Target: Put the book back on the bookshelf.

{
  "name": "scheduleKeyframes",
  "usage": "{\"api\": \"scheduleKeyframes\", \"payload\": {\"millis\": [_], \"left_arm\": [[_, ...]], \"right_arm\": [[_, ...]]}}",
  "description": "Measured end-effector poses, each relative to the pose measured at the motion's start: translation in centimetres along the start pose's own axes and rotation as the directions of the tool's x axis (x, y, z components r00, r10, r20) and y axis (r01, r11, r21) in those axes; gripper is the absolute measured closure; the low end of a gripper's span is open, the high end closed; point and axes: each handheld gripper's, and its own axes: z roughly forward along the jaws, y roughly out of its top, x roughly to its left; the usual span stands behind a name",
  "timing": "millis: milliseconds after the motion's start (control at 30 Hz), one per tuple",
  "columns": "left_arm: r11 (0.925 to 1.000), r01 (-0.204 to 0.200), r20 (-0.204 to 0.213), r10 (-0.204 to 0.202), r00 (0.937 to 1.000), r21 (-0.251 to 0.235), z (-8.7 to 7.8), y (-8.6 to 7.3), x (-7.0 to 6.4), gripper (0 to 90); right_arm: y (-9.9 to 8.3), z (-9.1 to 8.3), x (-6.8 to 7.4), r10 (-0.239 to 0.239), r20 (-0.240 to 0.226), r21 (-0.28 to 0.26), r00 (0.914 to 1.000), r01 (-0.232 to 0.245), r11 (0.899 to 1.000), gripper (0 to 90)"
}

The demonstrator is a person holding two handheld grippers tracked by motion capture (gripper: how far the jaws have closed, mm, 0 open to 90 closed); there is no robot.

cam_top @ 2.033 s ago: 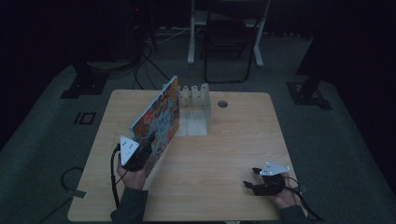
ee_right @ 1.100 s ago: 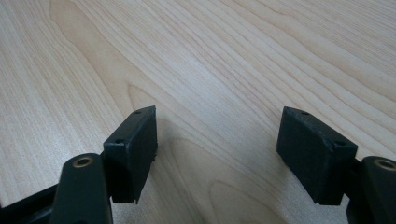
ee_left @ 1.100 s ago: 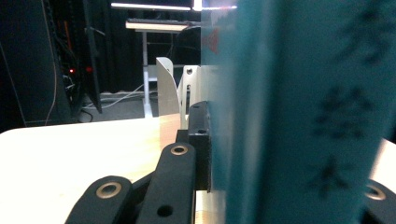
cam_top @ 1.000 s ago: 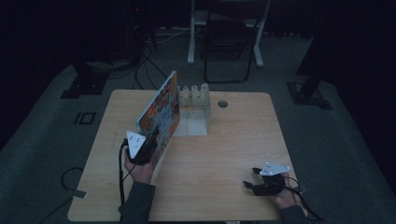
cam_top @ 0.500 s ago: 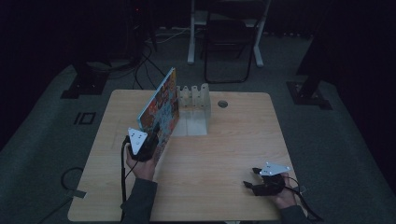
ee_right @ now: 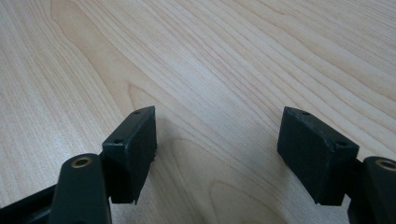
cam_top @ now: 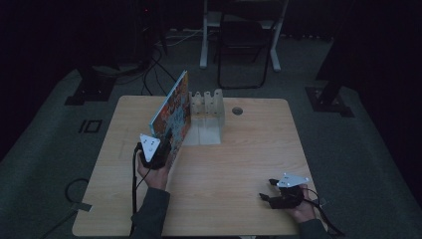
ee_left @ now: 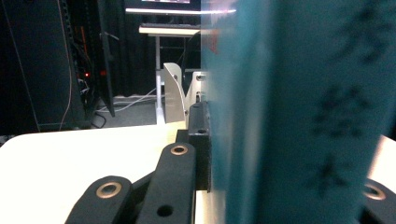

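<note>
A thin picture book [cam_top: 172, 113] with a colourful cover and a teal spine [ee_left: 299, 107] stands on edge, tilted, near the table's middle left. My left gripper [cam_top: 155, 155] is shut on its near end; in the left gripper view the spine sits close up between the black jaws. The book's far end is next to a white slotted rack [cam_top: 206, 112] at the table's back, also visible as white dividers [ee_left: 173, 93]. My right gripper [cam_top: 271, 197] rests low at the table's front right, open, with bare wood between its pads [ee_right: 133, 149].
The light wooden table [cam_top: 239, 154] has a round cable hole [cam_top: 237, 110] at the back. Beyond it stand a chair [cam_top: 244, 45], desk legs and cables on the dark floor. A cable trails from each gripper toward the near edge.
My left gripper has carried the book forward and slightly right, toward the white rack, and stood it more upright. The right gripper has stayed still.
</note>
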Motion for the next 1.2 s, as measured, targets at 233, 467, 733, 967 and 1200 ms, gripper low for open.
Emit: {"api": "scheduleKeyframes", "payload": {"millis": [233, 467, 733, 967, 1200], "left_arm": [[1.0, 0.005, 0.003, -0.005, 1.0, 0.002, 0.5, -0.1, 0.0, 81.3], [0.9999, 0.012, -0.006, -0.012, 0.9999, 0.009, 0.9, -0.2, 0.2, 81.3], [0.9999, 0.008, -0.021, -0.008, 0.9998, 0.009, 1.1, -0.2, 0.4, 81.3], [1.0, 0.003, -0.018, -0.003, 0.9998, -0.002, 1.4, -0.2, 0.4, 81.3], [1.0, -0.003, -0.018, 0.003, 0.9998, 0.006, 1.7, -0.3, 0.3, 81.3]], "right_arm": [[0.0, 0.0, -0.1, 0.005, -0.003, -0.001, 1.0, -0.005, 1.0, 27.7], [0.0, 0.0, 0.0, 0.005, -0.003, -0.001, 1.0, -0.005, 1.0, 27.7], [0.0, 0.0, -0.1, 0.004, -0.005, -0.002, 1.0, -0.004, 1.0, 27.6], [0.1, 0.1, -0.1, 0.003, -0.006, -0.001, 1.0, -0.003, 1.0, 27.5], [0.1, 0.1, -0.1, 0.004, -0.007, -0.001, 1.0, -0.004, 1.0, 27.5]]}}
